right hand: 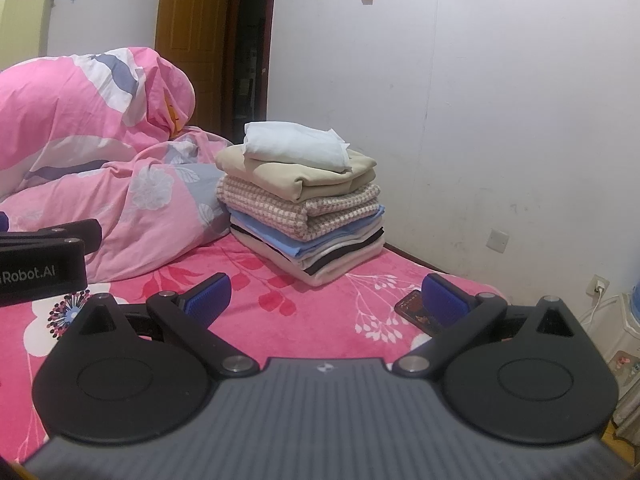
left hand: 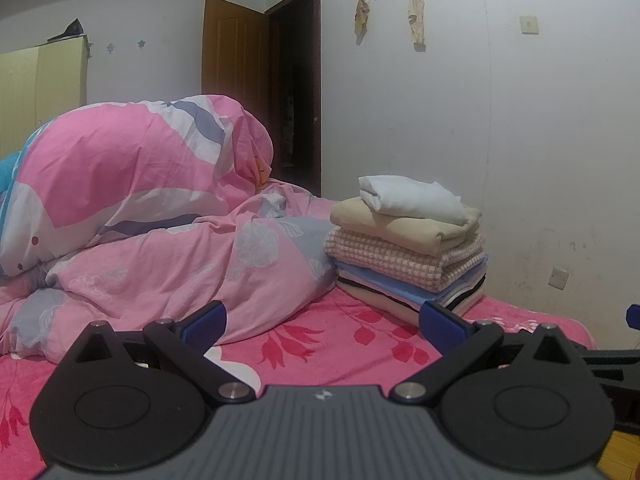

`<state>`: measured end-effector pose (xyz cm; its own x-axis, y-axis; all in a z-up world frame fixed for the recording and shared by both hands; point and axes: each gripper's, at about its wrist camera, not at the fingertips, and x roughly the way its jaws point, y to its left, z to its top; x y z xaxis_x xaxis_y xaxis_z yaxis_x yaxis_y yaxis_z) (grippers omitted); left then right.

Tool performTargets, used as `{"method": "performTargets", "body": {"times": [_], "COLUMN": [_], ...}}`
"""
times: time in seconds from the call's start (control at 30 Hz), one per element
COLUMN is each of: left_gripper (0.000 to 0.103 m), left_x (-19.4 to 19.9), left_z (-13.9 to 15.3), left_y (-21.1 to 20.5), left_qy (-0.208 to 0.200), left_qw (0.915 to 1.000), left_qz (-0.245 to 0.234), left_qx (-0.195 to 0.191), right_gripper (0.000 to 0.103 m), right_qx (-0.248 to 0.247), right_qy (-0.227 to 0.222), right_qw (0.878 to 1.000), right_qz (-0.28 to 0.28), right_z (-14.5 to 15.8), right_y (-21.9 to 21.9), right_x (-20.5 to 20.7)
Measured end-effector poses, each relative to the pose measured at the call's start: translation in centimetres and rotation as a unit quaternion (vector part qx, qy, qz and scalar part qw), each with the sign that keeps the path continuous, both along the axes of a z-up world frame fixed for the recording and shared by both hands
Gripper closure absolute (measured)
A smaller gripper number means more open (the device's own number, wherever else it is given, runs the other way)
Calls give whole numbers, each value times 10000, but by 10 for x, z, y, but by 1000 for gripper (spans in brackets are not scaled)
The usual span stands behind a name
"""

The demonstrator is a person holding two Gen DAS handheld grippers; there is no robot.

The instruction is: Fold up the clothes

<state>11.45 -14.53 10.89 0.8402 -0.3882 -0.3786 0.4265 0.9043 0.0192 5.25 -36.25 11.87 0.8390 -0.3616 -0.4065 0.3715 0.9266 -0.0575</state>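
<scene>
Bedspread [left hand: 320,344], folded stack [left hand: 408,240] beyond both empty, spread jaws

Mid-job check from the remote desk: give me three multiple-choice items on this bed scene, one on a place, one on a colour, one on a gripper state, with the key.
1. Where does the stack of folded clothes sit?
A. On the pink floral bedsheet, beside the white wall
B. On the floor
C. On top of the pink quilt

2. What colour is the top garment of the stack?
A. Black
B. White
C. Red

3. How do the jaws of the left gripper and right gripper stand?
A. Both shut on cloth
B. One open, one shut
C. Both open, holding nothing

Answers: 1 A, the stack rests on the sheet next to the wall, right of the bunched pink floral quilt. 2 B, the folded white garment lies on top. 3 C, each wrist view shows blue pads wide apart with bare sheet between.
</scene>
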Motion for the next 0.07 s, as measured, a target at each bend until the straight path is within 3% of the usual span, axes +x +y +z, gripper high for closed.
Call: {"method": "performTargets", "body": {"times": [0.07], "left_gripper": [0], "left_x": [0], "left_z": [0], "left_y": [1], "left_qy": [7], "left_qw": [10000], "left_qz": [3], "left_qx": [0], "right_gripper": [1], "right_qx": [0], "right_qy": [7], "right_qw": [10000], "right_qz": [3], "right_z": [0], "right_y": [0], "right_x": [0]}}
